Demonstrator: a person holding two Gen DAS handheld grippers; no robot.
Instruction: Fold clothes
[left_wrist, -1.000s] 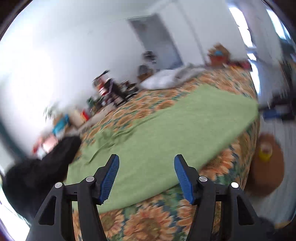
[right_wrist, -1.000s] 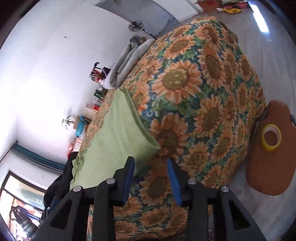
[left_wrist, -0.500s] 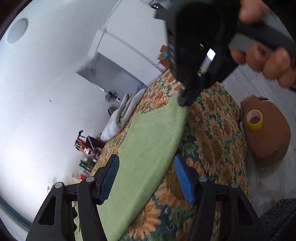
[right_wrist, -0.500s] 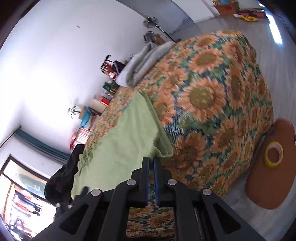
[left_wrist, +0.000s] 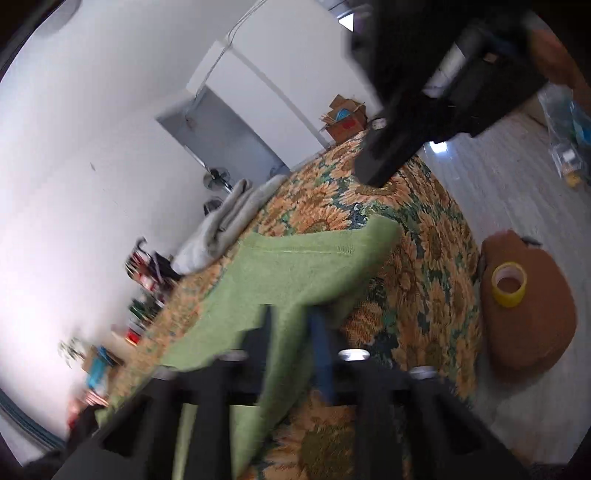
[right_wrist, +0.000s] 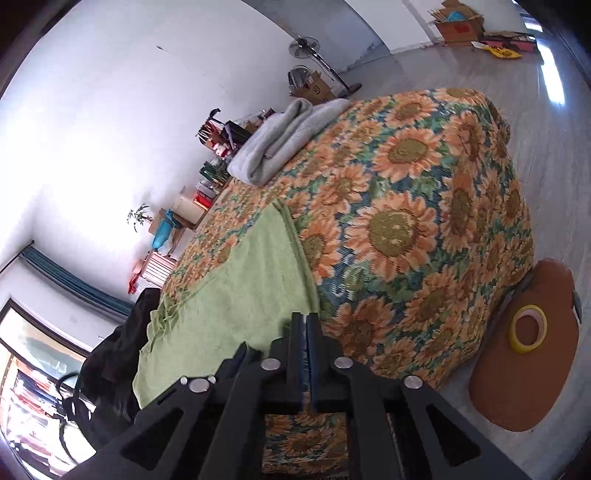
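Across the middle of both wrist views lies a bed (right_wrist: 424, 206) under a sunflower-patterned cover, with a green garment (left_wrist: 295, 273) spread over its near side. At the bottom centre of the left wrist view the left gripper (left_wrist: 291, 332) is clamped tight on a fold of that green cloth, which drapes down between and over its fingers; motion blur softens the edges there. At the top right of the same frame the right gripper (left_wrist: 373, 177) hangs above the far bed corner, and a hand (left_wrist: 554, 55) grips its handle.

In the right wrist view the right gripper (right_wrist: 303, 325) sits at lower centre with its jaws only a narrow slit apart and opening. The garment's near edge (right_wrist: 236, 302) reaches right up to its fingertips, though whether any cloth is between the pads cannot be told.

Toward the upper centre a folded grey blanket (right_wrist: 280, 140) rests on the far end of the bed. At lower right a roll of yellow tape (right_wrist: 526, 328) lies on a brown stool (right_wrist: 517, 387) that stands on the floor. A dark garment (right_wrist: 114, 347) is heaped at the left.
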